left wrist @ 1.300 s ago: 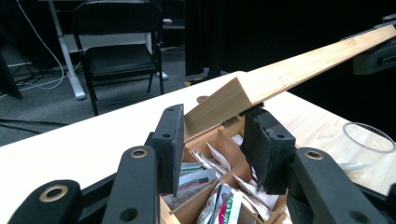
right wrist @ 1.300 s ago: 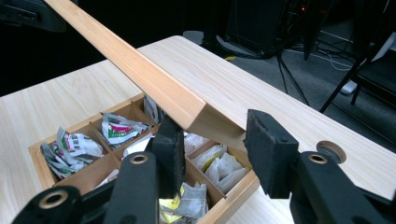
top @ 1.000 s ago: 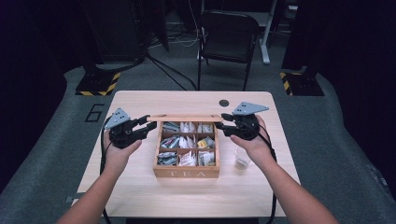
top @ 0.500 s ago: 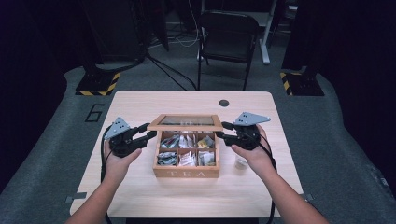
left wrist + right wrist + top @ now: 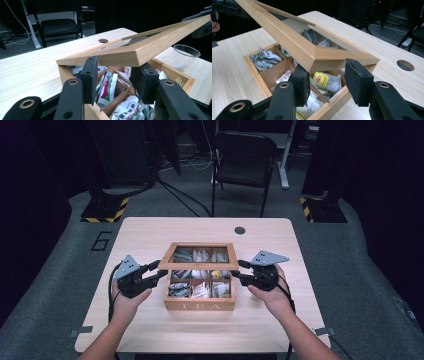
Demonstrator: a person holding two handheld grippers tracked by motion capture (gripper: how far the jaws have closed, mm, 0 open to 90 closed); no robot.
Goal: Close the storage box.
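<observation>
The hinged wooden lid with its glass pane (image 5: 198, 266) now slopes forward over the back row of the open wooden tea box (image 5: 200, 305). A second ago it stood nearly on edge behind the box, and half a second ago it was only partly tipped. It is coming down, so the work in hand reads as closing the box, and is roughly halfway there.

The box sits on the pale wooden table (image 5: 150, 235), and the front compartments with their sachets of tea (image 5: 200, 290) are not covered yet. The left gripper (image 5: 155, 272) is at the box's left side and the right gripper (image 5: 239, 271) at its right side. Both have followed the lid forward and down from the back of the box.

In the left gripper view the black jaws stand apart just under the lid's front corner (image 5: 140, 53). The right gripper view shows the same at the other corner (image 5: 312, 56). Neither gripper is clamped on the frame; whether the corners rest on the pads or hang just above them I cannot tell.

What remains looks like a slow, even descent — both sides together, so the frame does not twist on its hinges — with no sachet sticking up under the rim.
</observation>
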